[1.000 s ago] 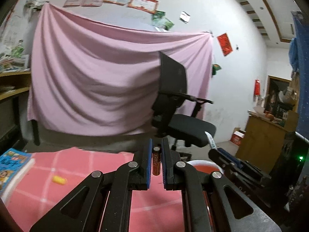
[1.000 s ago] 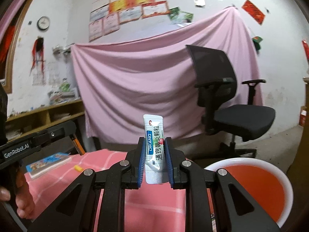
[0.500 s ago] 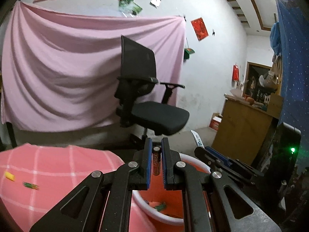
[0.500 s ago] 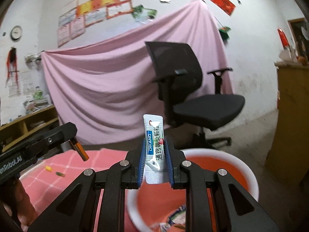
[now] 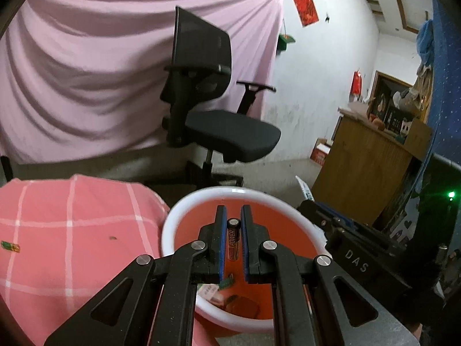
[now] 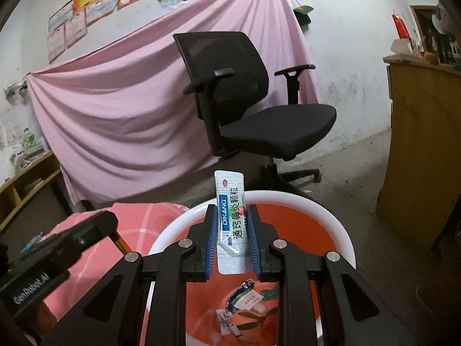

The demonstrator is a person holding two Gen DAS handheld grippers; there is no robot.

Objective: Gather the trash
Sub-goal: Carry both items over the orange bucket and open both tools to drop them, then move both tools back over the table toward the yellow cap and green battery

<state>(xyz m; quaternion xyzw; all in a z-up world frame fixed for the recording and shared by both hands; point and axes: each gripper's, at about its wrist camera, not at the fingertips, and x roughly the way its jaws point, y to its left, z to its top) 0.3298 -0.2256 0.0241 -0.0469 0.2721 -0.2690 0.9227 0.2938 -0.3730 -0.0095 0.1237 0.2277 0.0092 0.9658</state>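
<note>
My left gripper is shut on a dark battery, held upright above the round basin with a white rim and orange inside. My right gripper is shut on a white and blue medicine sachet, also above the basin. Several wrappers and packets lie on the basin's bottom. The right gripper shows at the right in the left wrist view. The left gripper's body shows at the lower left in the right wrist view.
A table with a pink checked cloth stands left of the basin, with a small green scrap on it. A black office chair stands behind before a pink sheet. A wooden cabinet is at the right.
Both grippers have swung right from above the pink table to above the basin and tilted down, so its inside now shows. Each keeps its hold on its item.
</note>
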